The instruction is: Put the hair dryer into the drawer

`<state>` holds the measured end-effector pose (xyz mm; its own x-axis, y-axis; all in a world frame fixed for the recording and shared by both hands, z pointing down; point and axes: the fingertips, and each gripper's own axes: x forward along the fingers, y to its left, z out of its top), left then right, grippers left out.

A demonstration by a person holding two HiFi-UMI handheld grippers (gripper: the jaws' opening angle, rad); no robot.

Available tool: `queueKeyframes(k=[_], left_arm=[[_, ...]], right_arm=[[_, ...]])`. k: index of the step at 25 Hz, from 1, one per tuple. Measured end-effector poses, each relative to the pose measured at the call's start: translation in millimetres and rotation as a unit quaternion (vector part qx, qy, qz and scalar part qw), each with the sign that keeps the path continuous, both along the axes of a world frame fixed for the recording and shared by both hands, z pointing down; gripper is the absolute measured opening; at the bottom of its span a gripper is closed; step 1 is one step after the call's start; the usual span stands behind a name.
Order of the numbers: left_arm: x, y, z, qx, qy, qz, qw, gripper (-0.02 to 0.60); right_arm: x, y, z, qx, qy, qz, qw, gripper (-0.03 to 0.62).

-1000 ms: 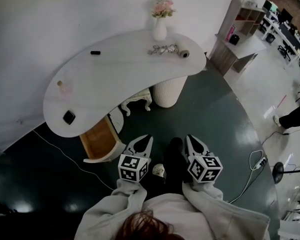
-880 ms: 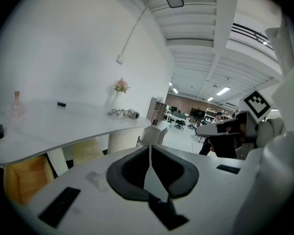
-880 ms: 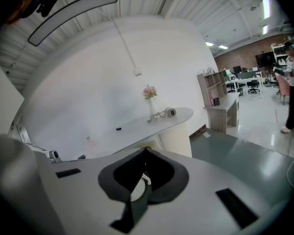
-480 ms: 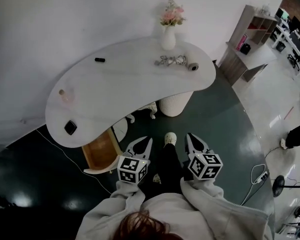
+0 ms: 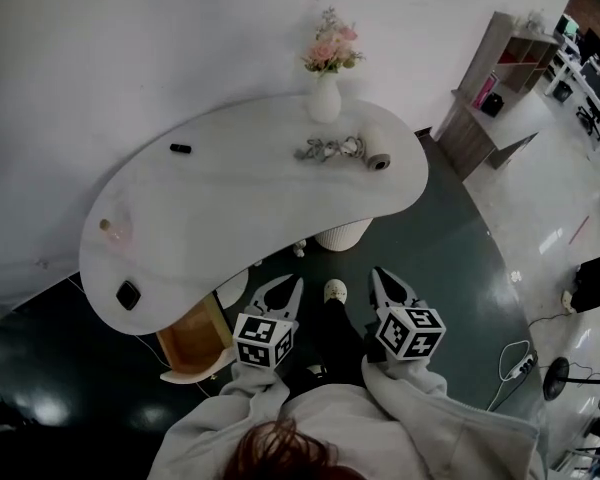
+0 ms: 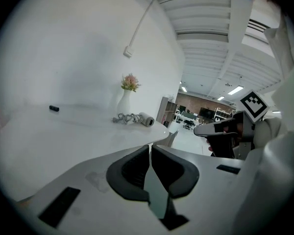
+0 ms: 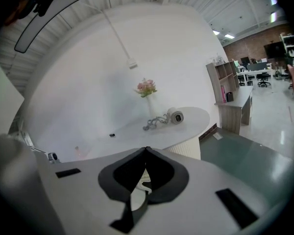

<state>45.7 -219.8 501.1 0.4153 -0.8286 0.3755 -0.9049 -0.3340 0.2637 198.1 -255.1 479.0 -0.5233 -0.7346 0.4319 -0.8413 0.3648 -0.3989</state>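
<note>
The white, kidney-shaped table (image 5: pixel 240 208) takes up most of the space in front of the person, with a ribbed white pedestal under it. The person stands just short of its near edge, both forearms in pale sleeves (image 5: pixel 225 408) bent at the elbow and held close to the body, side by side and pointing forward and somewhat down. A wood-lined drawer (image 5: pixel 185 336) hangs pulled out from under the table's near left end, just beside the left forearm.

The left gripper (image 5: pixel 285 286) has its jaws pressed together with nothing between them, and the right gripper (image 5: pixel 385 280) is the same, tips meeting and empty. Both hang over the dark floor, apart from the table.

The hair dryer (image 5: pixel 378 158) lies on its side toward the far right of the tabletop, well apart from the drawer, its coiled cord (image 5: pixel 325 149) bunched beside it. A white vase (image 5: pixel 324 98) of pink flowers stands just behind. A small black square thing (image 5: pixel 128 294) sits at the left end.
</note>
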Motion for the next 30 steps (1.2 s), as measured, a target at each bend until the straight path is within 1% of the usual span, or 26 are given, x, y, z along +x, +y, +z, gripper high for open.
queueKeyframes(k=[4,11,18,25,30], left_arm=[[6,-42,2,-0.004,0.001,0.000,1.0000,0.025],[10,-117,0,-0.001,0.003,-0.001,1.0000,0.025],[14,-178,-6,0.008,-0.001,0.006,0.9999,0.025],[12,-221,-2,0.010,0.000,0.007,0.9999,0.025],[13,-240,-5,0.026,0.011,0.018,0.9994,0.025]], right_arm=[[9,-43,1,-0.004,-0.002,0.005,1.000,0.049],[13,-117,5,-0.008,-0.003,0.001,1.000,0.049],[16,-180,9,-0.016,-0.011,-0.001,1.000,0.049],[15,-225,16,-0.019,-0.016,-0.004,1.000,0.049],[16,-237,22,-0.022,-0.015,-0.001,1.000,0.049]])
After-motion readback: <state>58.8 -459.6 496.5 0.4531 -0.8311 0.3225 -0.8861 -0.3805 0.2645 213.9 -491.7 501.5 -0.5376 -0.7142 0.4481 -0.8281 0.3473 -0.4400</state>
